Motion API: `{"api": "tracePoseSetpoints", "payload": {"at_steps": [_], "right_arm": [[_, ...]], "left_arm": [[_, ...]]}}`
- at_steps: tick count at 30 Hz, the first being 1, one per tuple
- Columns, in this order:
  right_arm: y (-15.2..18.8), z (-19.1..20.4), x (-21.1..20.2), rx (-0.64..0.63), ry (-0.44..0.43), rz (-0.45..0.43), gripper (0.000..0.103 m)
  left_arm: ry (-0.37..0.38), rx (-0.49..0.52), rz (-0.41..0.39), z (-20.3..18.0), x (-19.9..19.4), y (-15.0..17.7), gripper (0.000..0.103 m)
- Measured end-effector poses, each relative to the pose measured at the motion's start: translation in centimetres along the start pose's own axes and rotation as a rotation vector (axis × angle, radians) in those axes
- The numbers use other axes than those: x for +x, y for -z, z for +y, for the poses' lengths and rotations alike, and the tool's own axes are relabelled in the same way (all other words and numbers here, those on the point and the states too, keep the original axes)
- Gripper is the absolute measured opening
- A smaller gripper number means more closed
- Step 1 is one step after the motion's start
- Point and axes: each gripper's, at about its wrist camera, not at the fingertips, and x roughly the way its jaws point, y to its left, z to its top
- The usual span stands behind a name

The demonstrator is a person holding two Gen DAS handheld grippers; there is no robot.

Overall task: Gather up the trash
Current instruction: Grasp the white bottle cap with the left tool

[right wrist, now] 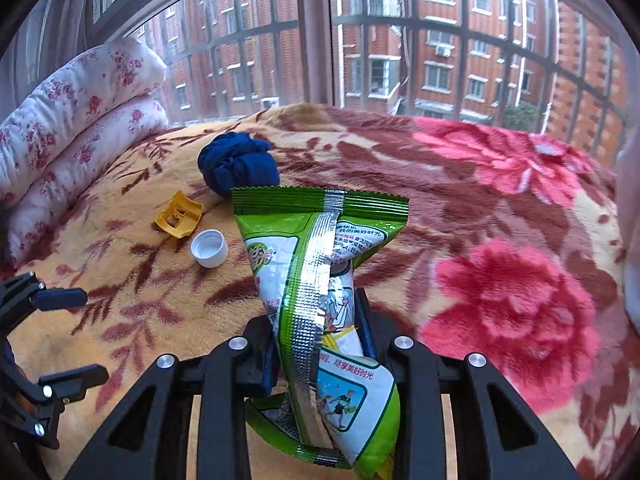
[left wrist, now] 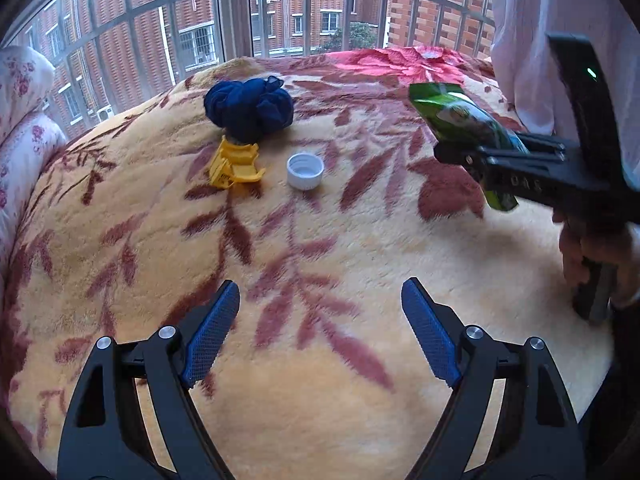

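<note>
On a bed covered by a floral blanket [left wrist: 320, 280], the right gripper [right wrist: 320, 344] has its jaws clenched on a green snack wrapper [right wrist: 320, 260], lifted clear. The left gripper [left wrist: 320, 320] hovers with jaws released, empty. A white bottle cap [left wrist: 305, 171], yellow plastic piece [left wrist: 234, 166] and blue crumpled bundle [left wrist: 248, 108] remain uncollected; no bin is visible.

Left gripper [left wrist: 320, 312]: black angular linkage arms, silver round rivets, blue mesh-textured pads [left wrist: 214, 330], lower frame. Right gripper [right wrist: 316, 340]: the same black frame and silver rivets; pale lettering and a green light are seen at right of the left view.
</note>
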Motion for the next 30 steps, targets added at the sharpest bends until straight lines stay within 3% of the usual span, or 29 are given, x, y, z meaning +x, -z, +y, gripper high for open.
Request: {"api": "tracePoseSetpoints", "payload": {"at_steps": [4,10,15,24,25,27,29,30], "right_arm": [[1.8,-0.4,-3.4,0.077,0.072,-0.12,0.032],[2.6,-2.7,-5.8,0.209,0.126,-0.258,0.033],[3.2,-3.8,-6.1,0.263,0.102,-0.291,0.033],[3.6,-4.1,-5.9,0.279,0.07,-0.297,0.034],[3.5,-4.2,-5.9,0.282,0.068,-0.296,0.035],[3.5,-4.3,-5.7,0.287,0.066,-0.292,0.035],[3.5,-4.3,-5.7,0.292,0.064,-0.288,0.035],[3.6,-4.3,-5.6,0.295,0.064,-0.287,0.035]], "left_arm": [[0.077,-0.051,0.006,0.1,1.9,-2.2,0.081],[0.113,-0.137,0.041,1.2,5.3,-4.8,0.081],[0.105,-0.201,0.067,2.2,7.6,-5.9,0.081],[0.039,-0.179,0.07,1.9,10.2,-8.2,0.08],[0.02,-0.168,0.068,1.8,10.3,-8.1,0.077],[-0.031,-0.122,0.061,1.3,10.5,-8.1,0.051],[-0.056,-0.1,0.056,1.2,10.5,-8.0,0.035],[-0.046,-0.103,0.053,1.3,10.4,-7.9,0.032]]}}
